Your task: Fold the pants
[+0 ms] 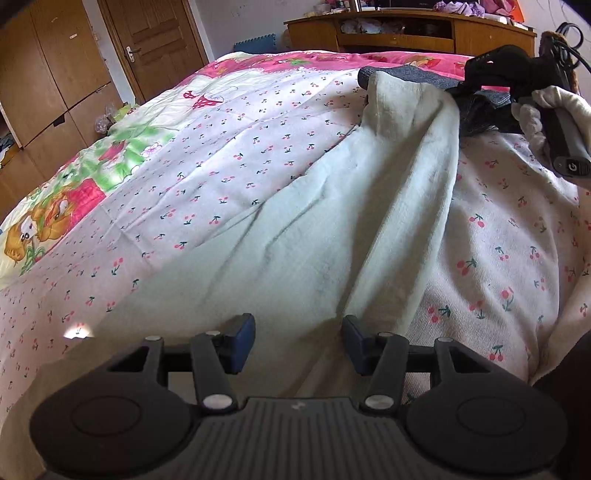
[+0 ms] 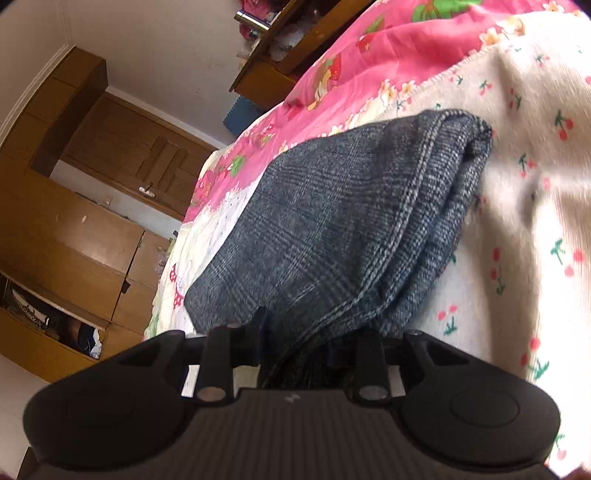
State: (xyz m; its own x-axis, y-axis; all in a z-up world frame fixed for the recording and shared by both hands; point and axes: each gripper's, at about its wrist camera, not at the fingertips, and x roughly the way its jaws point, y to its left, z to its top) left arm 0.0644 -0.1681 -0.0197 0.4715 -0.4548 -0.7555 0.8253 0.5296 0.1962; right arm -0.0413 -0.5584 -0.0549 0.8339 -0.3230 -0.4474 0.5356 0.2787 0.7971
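Note:
The pants (image 1: 332, 221) lie on the bed with their pale lining side up, stretching from my left gripper toward the far right. Their dark grey plaid outer side shows at the far end (image 1: 417, 75). My left gripper (image 1: 298, 341) is open, jaws apart just above the near pale fabric, holding nothing. In the right wrist view the grey plaid pants (image 2: 332, 229) are bunched in folded layers, and my right gripper (image 2: 299, 332) is shut on them. The right gripper also shows in the left wrist view (image 1: 480, 88), held by a white-gloved hand (image 1: 554, 107), lifting the far end.
The bed has a cherry-print and pink cartoon quilt (image 1: 184, 177). A wooden desk (image 1: 406, 33) stands beyond the bed. Wooden wardrobes and a door (image 1: 155, 44) stand to the left.

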